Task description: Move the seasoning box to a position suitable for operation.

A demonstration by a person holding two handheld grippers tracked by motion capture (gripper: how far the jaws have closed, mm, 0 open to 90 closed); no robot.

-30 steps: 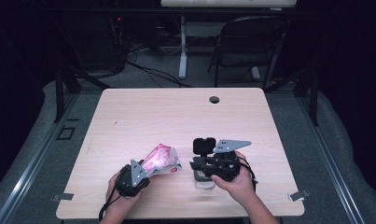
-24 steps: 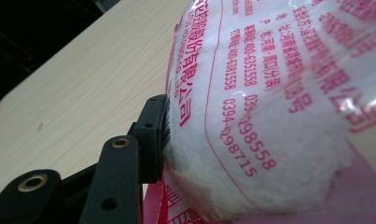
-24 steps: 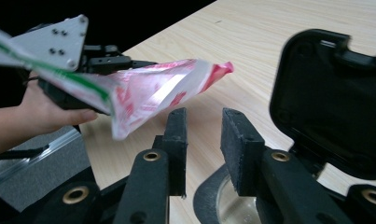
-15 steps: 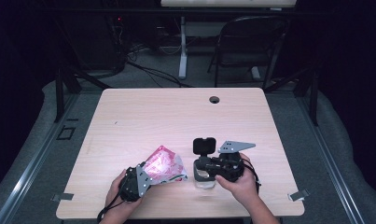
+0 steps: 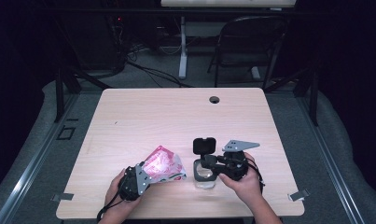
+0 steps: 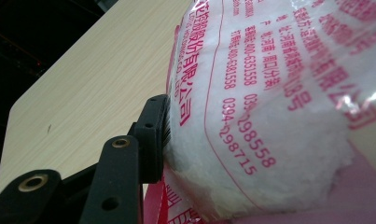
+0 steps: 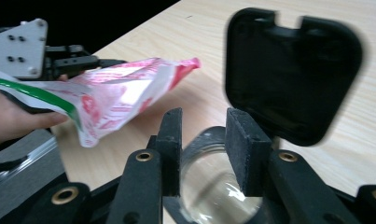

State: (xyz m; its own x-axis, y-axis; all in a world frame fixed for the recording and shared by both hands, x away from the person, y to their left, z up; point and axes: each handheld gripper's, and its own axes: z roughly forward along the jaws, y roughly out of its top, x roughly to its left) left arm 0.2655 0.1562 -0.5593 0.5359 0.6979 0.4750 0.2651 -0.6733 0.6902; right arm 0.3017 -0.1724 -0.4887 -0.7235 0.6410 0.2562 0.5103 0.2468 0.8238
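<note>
Two black grippers, left gripper [image 5: 132,182] and right gripper [image 5: 223,167], each topped by a grey three-cornered plate with small screws, brass-ringed pivots on black jaws, black cables trailing.

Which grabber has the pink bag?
The left gripper: its jaws clamp the pink bag. The right gripper hovers over the glass jar, jaws just opening, gripping nothing.

the pink-printed bag [image 6: 279,93] runs off the left gripper view at twelve and three o'clock, hiding one jaw. in the right gripper view, the black flip lid [image 7: 293,70] is blurred and the glass jar [image 7: 213,186] is cut off at six o'clock.
</note>
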